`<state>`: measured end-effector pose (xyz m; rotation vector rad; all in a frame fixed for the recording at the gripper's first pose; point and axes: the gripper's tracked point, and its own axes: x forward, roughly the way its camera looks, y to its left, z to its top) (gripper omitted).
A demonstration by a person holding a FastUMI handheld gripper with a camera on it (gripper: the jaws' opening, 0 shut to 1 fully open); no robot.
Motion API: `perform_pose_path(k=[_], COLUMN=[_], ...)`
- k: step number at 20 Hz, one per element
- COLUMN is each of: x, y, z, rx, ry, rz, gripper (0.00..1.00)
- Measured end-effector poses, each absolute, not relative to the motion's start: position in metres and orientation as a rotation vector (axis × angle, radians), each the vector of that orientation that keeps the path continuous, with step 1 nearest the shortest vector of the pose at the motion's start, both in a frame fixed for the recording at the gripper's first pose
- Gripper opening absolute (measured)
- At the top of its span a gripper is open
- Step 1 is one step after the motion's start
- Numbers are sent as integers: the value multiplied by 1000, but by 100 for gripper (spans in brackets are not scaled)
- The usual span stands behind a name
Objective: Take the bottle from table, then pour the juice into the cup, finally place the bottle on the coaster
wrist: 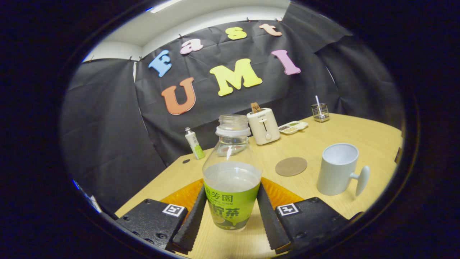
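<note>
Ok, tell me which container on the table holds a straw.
The small clear holder at the far edge, beyond the white cup. The bottle between the gripper fingers has none.

The clear plastic bottle (231,172) has a green label (with dark print). The white handled cup (337,169), brown round coaster (291,166) and cream toaster (263,126) stand on a light wooden table (345,133).

The bottle (231,176) stands between the tongs (231,216); coaster (291,166) and cup (337,169) right, toaster (263,126) far.
</note>
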<state>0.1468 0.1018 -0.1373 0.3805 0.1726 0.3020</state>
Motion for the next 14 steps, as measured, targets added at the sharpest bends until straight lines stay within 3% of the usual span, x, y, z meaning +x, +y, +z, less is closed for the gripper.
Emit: perform_pose_path(k=[5,9,14], x=[149,142,148], y=[99,109,99], z=[-122,-92,-90], rx=[610,826,1034], ry=[197,145,180], rz=[345,498,512], gripper=[77,77,76])
